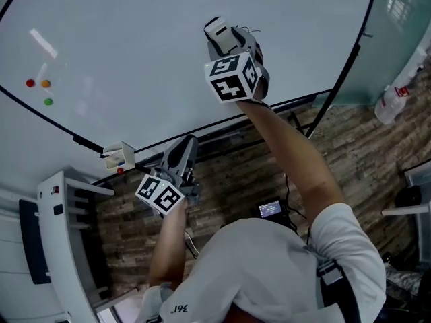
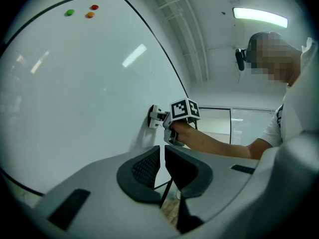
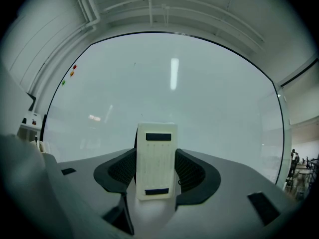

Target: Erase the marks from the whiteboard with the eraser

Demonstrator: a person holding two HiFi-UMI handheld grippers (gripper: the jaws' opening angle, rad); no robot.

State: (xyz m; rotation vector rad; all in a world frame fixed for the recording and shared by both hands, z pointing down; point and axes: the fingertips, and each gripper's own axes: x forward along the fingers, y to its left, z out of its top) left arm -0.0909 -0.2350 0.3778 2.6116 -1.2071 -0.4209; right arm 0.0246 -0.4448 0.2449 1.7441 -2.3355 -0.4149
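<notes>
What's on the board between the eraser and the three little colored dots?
Nothing: the head view shows only bare white whiteboard between the white rectangular eraser and the red, orange and green dots.

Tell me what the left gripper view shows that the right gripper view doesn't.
Only the left gripper view: the right gripper seen from outside against the whiteboard, the person's arm, and the left gripper's shut, empty fingers. Only the right gripper view: the eraser's back, clamped between its fingers. Both: the whiteboard and three coloured magnets.

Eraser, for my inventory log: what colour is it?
Off-white eraser with two dark strips; right gripper view shows it best.
</notes>
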